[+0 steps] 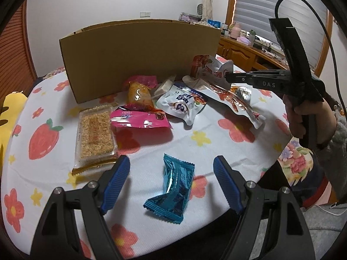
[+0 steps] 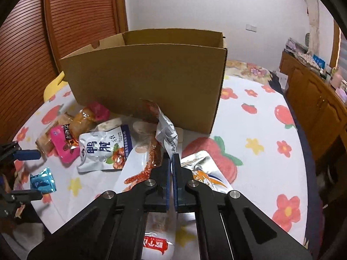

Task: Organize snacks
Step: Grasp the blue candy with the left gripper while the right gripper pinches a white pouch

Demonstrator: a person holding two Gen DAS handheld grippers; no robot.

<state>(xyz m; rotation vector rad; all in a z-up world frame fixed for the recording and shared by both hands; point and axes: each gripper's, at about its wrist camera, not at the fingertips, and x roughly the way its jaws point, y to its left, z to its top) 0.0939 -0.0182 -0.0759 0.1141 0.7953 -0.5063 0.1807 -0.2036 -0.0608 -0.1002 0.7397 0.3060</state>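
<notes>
Snacks lie in front of the box [image 2: 147, 82]; right gripper [image 2: 172, 158] is clamped on a light, crinkly pouch [image 2: 167, 132], best pinched at its edge. Left gripper [image 1: 171, 171] gapes over a teal packet [image 1: 173, 186].

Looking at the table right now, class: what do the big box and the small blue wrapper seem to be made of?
Big box: brown corrugated cardboard, matte; the raw cut edge shows along its rim.
Small blue wrapper: probably metallised plastic film, glossy; it glints, creases sharply and has crimped, zigzag ends.
</notes>
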